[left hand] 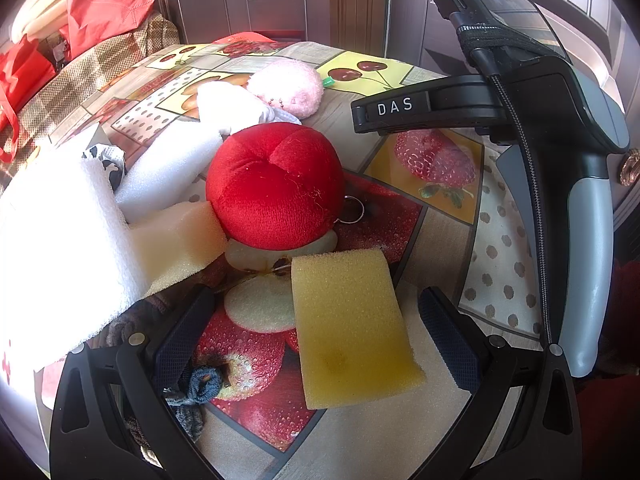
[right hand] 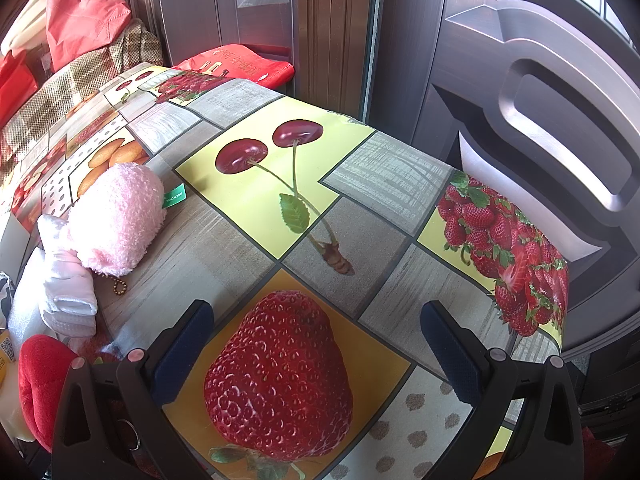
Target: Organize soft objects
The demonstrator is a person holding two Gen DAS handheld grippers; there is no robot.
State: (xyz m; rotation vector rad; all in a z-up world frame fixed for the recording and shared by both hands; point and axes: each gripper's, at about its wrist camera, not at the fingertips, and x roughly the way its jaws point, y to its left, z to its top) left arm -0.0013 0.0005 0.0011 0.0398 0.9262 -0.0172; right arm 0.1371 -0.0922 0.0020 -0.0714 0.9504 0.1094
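Left gripper spread wide, grasping nothing; yellow sponge flat on tablecloth between its fingers, touching neither. Red plush ball just ahead, beside cream foam block and white foam. Pink plush farther ahead. Right gripper likewise released, empty, over printed strawberry; pink plush and white glove ahead-left of it.

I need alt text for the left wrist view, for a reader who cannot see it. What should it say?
The open left gripper frames a yellow sponge lying on a fruit-print tablecloth. Behind the sponge sits a red plush ball beside white foam pieces and a pink fluffy toy. The other handheld gripper stands at the right.
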